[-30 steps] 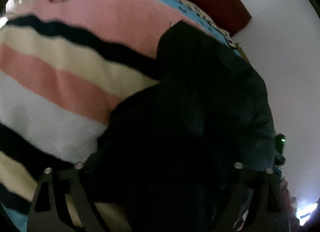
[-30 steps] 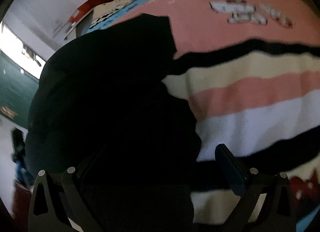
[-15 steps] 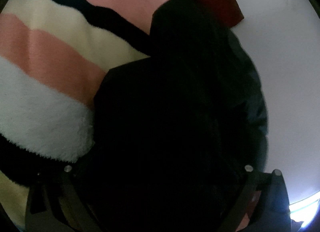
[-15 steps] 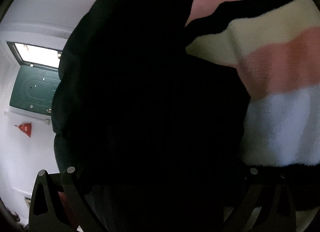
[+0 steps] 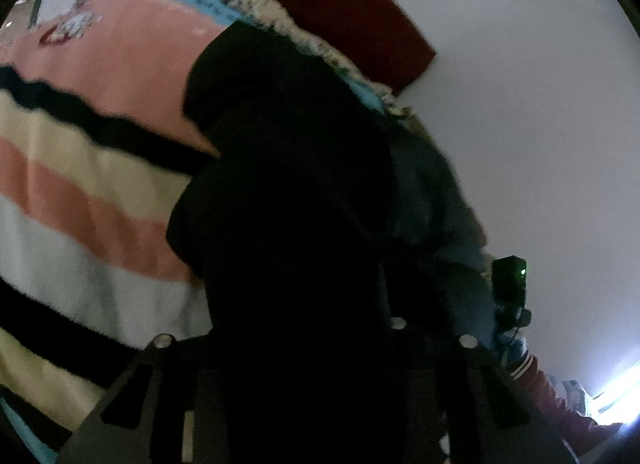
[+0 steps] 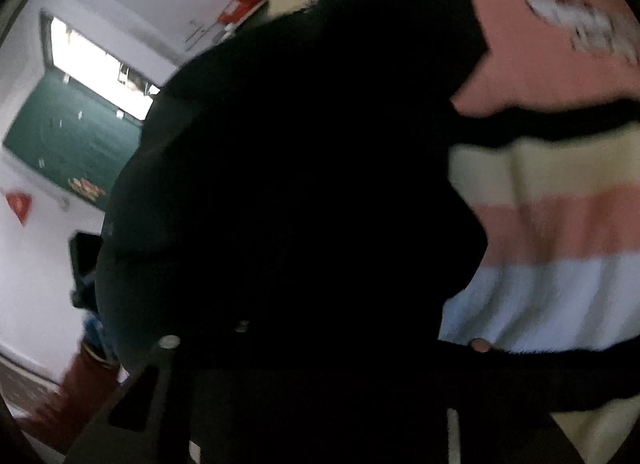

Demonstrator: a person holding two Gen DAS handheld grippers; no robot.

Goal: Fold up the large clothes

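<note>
A large black fabric garment [image 5: 288, 191] lay bunched on a fluffy blanket striped in pink, cream, white and black [image 5: 80, 183], and its dark mass filled the middle of both wrist views, hiding the fingertips. The left gripper [image 5: 304, 344] and the right gripper [image 6: 320, 344] had both just been closing with the black cloth between their jaws, though whether the pads pressed on it could not be told. Around the bed stood a dark red headboard [image 5: 340, 3], a white wall [image 5: 540, 103], a green door [image 6: 72, 139] and a small black device with a green light [image 5: 509, 284].

Garment: black garment [image 5: 288, 199] lying on the striped blanket [image 5: 72, 191].
Left gripper [image 5: 296, 348]: jaws just closing, dark cloth between them.
</note>
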